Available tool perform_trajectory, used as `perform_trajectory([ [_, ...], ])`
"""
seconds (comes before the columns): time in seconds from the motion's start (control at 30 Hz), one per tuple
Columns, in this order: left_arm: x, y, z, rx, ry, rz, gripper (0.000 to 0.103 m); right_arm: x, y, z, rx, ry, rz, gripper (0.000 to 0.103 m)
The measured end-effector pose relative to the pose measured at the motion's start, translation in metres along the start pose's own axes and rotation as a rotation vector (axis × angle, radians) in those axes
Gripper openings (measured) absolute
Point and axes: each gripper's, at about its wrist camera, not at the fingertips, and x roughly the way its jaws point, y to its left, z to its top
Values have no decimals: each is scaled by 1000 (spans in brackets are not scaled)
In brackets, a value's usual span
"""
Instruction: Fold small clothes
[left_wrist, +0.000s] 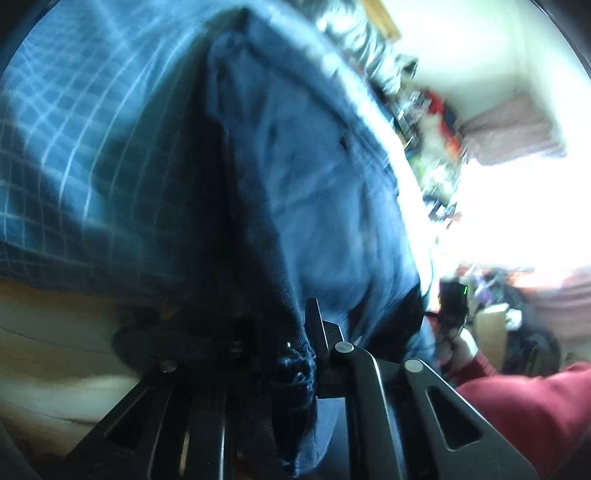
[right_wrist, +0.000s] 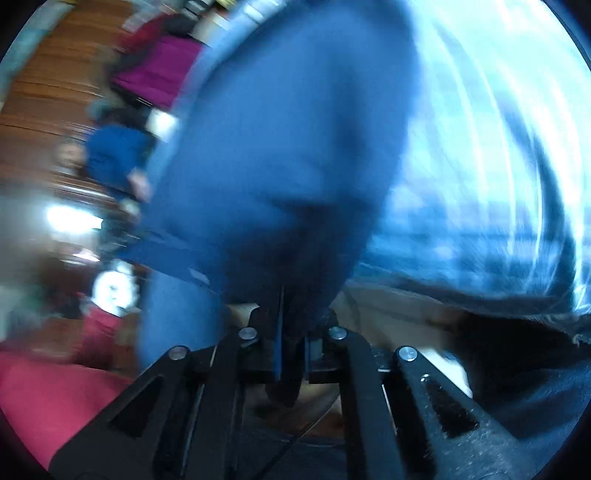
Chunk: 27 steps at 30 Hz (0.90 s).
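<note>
two grippers, each clamped on cloth, near to far.

item: left gripper, foreground of the left wrist view. jaws drawn narrow on a dark, frayed edge of the blue garment; cloth bunches between the fingers and spills down past them.

item: right gripper, foreground of the right wrist view. jaws likewise nearly closed, with another edge of the same garment pinched between them.

item: blue garment, held off the surface between both grippers, hanging in a loose fold in front of each camera. heavy blur; its exact type cannot be told.

item: checked blue cloth, behind the garment, lying over a pale wooden surface. seen again in the right wrist view.

item: red sleeve, lower right of the left wrist view, beside the gripper.

item: room clutter and bright window light, far background, indistinct.

step in hand, judged: a lift or carry-over of the gripped edge, mid-fold.

next move calls for: both grips kept firm, the two held points brought level, the edge laid down flat on the checked cloth before release. risk: the frayed corner slipping free.
</note>
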Motion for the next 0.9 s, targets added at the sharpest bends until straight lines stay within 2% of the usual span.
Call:
perform_trajectory([
  [0.07, -15, -21, 7, 16, -75, -48, 12, -32, 22, 12, -11, -119, 90, 7],
  [0.17, -41, -46, 33, 40, -200, -127, 12, -64, 43, 41, -42, -227, 157, 7],
  [0.23, -50, -56, 55, 45, -253, -164, 12, -77, 50, 63, -60, -273, 170, 7],
  [0.4, -57, -76, 111, 68, -328, -176, 12, -93, 58, 120, -82, -366, 183, 7],
  [0.57, -45, -89, 178, 82, -344, -159, 12, -92, 52, 188, -93, -380, 186, 7],
  [0.67, -20, -87, 224, 71, -326, -138, 13, -78, 40, 228, -85, -356, 166, 7],
  [0.8, 24, -64, 286, 28, -285, -90, 13, -57, 10, 284, -59, -332, 138, 8],
  [0.87, 50, -46, 315, -1, -261, -36, 19, -43, -12, 305, -26, -314, 111, 18],
  [0.9, 64, -35, 326, -34, -252, -9, 23, -36, -23, 316, -16, -300, 71, 26],
])
